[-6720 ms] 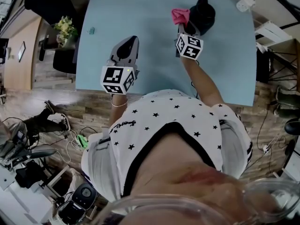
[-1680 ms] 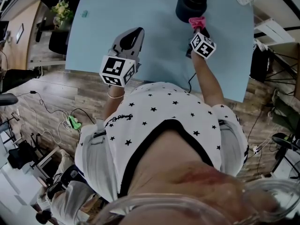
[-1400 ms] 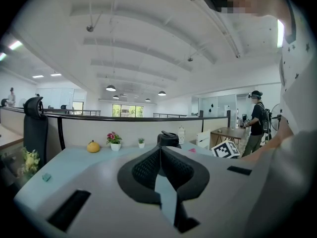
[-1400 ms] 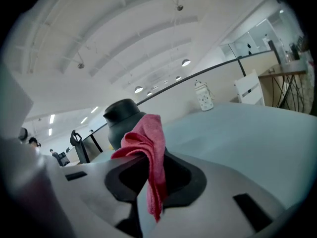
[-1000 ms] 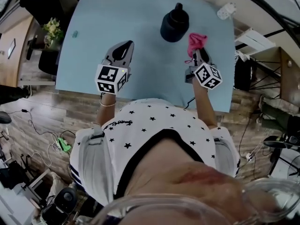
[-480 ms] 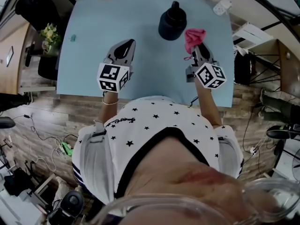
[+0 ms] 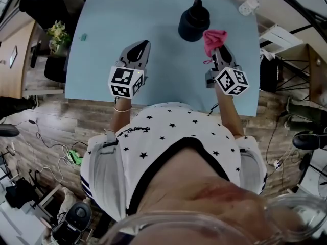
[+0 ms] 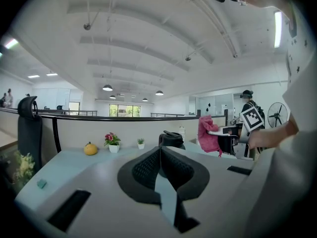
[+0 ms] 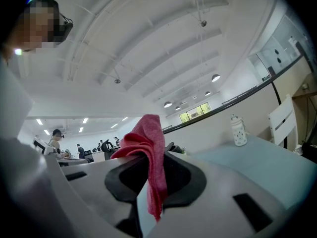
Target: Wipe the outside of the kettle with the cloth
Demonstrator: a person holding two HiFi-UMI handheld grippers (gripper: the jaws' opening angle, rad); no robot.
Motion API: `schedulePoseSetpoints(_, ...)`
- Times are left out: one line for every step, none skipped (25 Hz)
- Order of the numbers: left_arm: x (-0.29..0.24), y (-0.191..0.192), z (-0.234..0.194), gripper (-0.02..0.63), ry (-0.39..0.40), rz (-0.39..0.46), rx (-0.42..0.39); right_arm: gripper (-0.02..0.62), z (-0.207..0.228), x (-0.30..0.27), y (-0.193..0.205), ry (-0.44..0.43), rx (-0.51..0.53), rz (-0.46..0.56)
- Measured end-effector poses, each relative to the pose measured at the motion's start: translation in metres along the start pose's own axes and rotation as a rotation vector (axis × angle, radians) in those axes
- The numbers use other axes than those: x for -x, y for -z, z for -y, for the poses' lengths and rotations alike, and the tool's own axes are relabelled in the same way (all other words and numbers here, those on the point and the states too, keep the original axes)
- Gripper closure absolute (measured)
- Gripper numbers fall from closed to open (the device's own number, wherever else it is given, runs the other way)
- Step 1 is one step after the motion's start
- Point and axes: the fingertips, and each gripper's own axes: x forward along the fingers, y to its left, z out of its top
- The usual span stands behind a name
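Now | right tongs [image 9: 151, 167] clamped on cloth [image 9: 148, 133] | left tongs [image 8: 159, 152] closed, empty

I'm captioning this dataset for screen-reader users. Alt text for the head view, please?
Seen from above, the right gripper clamps a pink cloth beside a black kettle standing on a light blue table. The left gripper, shut and empty, is held over the table nearer the person.

One kettle [image 7: 194, 22], one cloth [image 7: 213, 39], two potted plants [image 8: 113, 141] [image 8: 141, 143], one fruit [image 8: 90, 148], one left claw [image 7: 142, 45], one right claw [image 7: 217, 50].
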Motion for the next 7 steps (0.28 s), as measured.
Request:
schedulePoseSetpoints(0.0, 0.0006, -0.001, 0.577, -0.001, -0.001, 0.002, 0.526, 0.0001, -0.0003, 0.0005, 0.002, 0.002, -0.001)
schedulePoseSetpoints(-0.0002, 0.0012, -0.0019, 0.577, -0.002, -0.001, 0.003, 0.525, 0.0003, -0.0007, 0.001, 0.002, 0.002, -0.002)
schedulePoseSetpoints(-0.0006, 0.0017, -0.0026, 0.577, -0.003, -0.001, 0.003, 0.526, 0.0006, -0.0012, 0.0014, 0.001, -0.002, -0.002)
schedulePoseSetpoints(-0.0011, 0.0021, -0.0032, 0.577, -0.004, -0.001, 0.003, 0.526, 0.0008, -0.0019, 0.0016, -0.001, -0.006, -0.002)
schedulePoseSetpoints(-0.0016, 0.0025, -0.0035, 0.577, -0.005, -0.002, 0.003, 0.526, 0.001, -0.0023, 0.0018, -0.002, -0.008, -0.002)
schedulePoseSetpoints(-0.0022, 0.0029, -0.0035, 0.577, -0.005, -0.002, 0.004, 0.526, 0.0012, -0.0027, 0.0019, -0.003, -0.01, -0.001)
schedulePoseSetpoints(-0.0027, 0.0032, -0.0035, 0.577, -0.005, -0.003, 0.004, 0.526, 0.0015, -0.003, 0.002, -0.004, -0.012, 0.0)
